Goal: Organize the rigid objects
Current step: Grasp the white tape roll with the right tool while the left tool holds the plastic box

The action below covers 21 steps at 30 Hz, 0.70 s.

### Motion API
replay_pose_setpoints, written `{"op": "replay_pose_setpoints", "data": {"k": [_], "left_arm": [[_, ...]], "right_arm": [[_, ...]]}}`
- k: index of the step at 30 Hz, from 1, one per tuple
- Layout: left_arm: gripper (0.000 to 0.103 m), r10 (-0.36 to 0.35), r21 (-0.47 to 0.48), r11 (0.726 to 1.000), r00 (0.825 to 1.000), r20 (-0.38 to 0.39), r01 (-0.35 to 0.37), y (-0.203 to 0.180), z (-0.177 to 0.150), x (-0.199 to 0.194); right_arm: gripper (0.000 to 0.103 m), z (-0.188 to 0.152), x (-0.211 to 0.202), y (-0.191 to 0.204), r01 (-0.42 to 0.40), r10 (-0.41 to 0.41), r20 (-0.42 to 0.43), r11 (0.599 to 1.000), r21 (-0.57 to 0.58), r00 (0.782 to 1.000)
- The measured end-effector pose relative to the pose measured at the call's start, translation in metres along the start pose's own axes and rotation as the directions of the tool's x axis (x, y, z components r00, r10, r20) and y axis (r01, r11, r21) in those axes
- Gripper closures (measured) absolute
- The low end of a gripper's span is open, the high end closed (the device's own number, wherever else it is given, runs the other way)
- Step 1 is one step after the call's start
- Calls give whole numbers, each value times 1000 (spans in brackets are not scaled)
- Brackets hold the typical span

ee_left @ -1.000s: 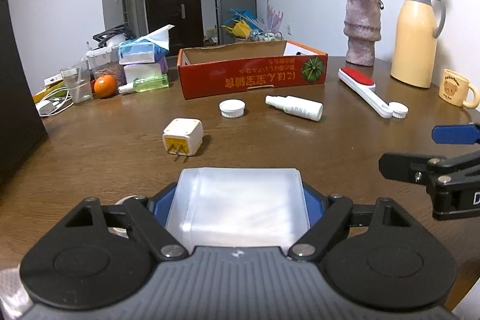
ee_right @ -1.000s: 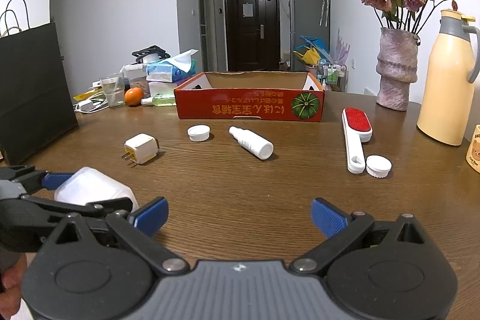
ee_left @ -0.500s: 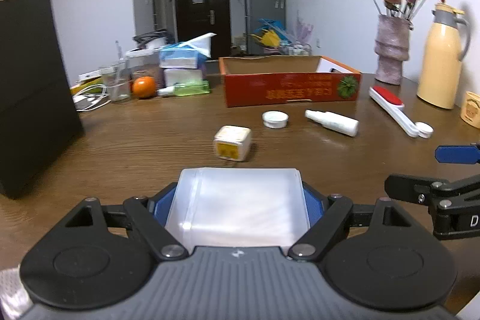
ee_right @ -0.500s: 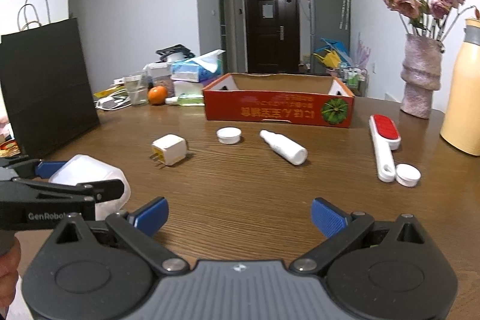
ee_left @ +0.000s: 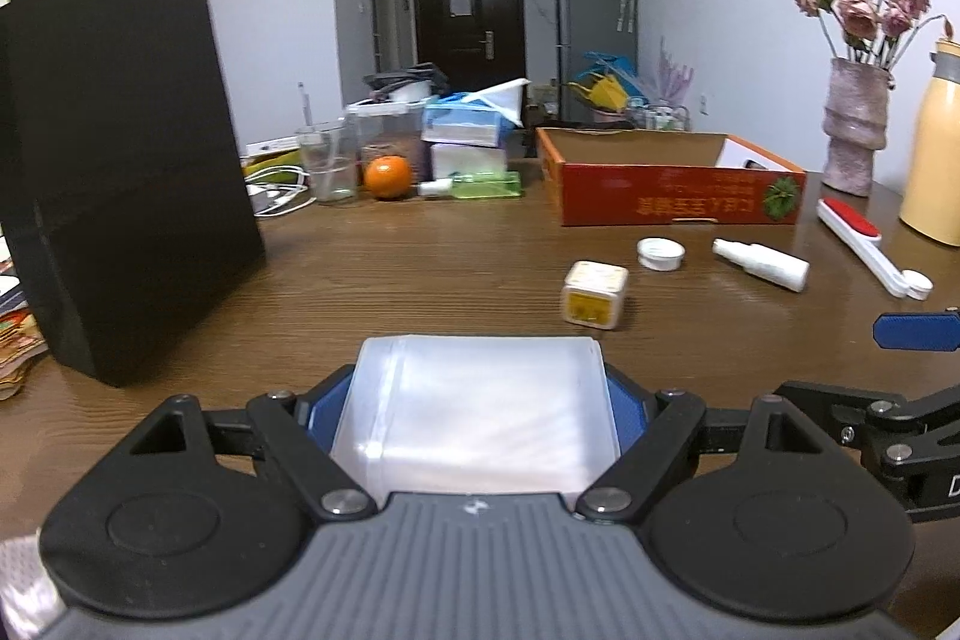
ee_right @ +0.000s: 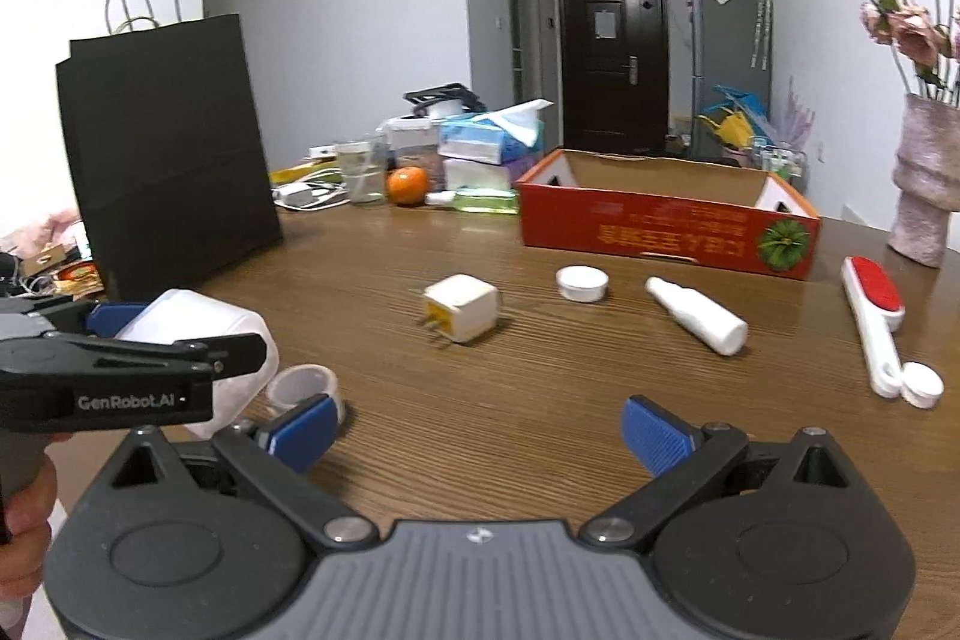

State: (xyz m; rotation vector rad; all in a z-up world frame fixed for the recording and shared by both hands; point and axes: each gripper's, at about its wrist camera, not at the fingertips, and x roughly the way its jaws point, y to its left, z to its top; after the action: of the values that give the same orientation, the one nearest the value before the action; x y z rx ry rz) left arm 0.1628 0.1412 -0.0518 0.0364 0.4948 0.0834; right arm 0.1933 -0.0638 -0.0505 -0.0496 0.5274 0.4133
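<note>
My left gripper (ee_left: pixel 478 391) is shut on a translucent white plastic jar (ee_left: pixel 480 418), its blue pads pressing both sides. The right wrist view shows that jar (ee_right: pixel 198 319) lying sideways in the left gripper (ee_right: pixel 180 334) just above the table, its open mouth toward the middle. My right gripper (ee_right: pixel 480 424) stands open over bare wood with nothing between its fingers. Ahead lie a white charger cube (ee_right: pixel 461 309), a white lid (ee_right: pixel 581 282), a white spray bottle (ee_right: pixel 696 315), a red-and-white lint brush (ee_right: pixel 873 307) and a small white cap (ee_right: pixel 923 384). An open red cardboard box (ee_right: pixel 663 227) stands behind them.
A tall black paper bag (ee_left: pixel 120 172) stands at the left. Behind it sit tissue boxes (ee_left: pixel 465 133), a glass (ee_left: pixel 329 163), an orange (ee_left: pixel 388 177) and cables. A vase of flowers (ee_left: pixel 855 124) and a cream jug (ee_left: pixel 939 142) stand far right.
Both views have swung left, bringing the black bag into sight and shifting the box and small items rightward. The jar's open mouth now shows in the right wrist view. The left gripper keeps hold of the jar.
</note>
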Motion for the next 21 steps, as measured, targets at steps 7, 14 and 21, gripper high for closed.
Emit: {"op": "replay_pose_setpoints", "data": {"k": [7,14,21], "left_arm": [[20,46,-26,999,999,2,-46,31,-4,-3],[20,80,-44,996,997,2,-80,55,-7,-3],[20,98,-52,994,995,-6,-98,74,-11,2]], "right_arm": [[2,5,13,33,-22,22,-10,999,-40,1000],[2,5,28,63,-41,39,-25,997,-72,999],[2,6,43,86,-49,47,-35,995,-82,998]]}}
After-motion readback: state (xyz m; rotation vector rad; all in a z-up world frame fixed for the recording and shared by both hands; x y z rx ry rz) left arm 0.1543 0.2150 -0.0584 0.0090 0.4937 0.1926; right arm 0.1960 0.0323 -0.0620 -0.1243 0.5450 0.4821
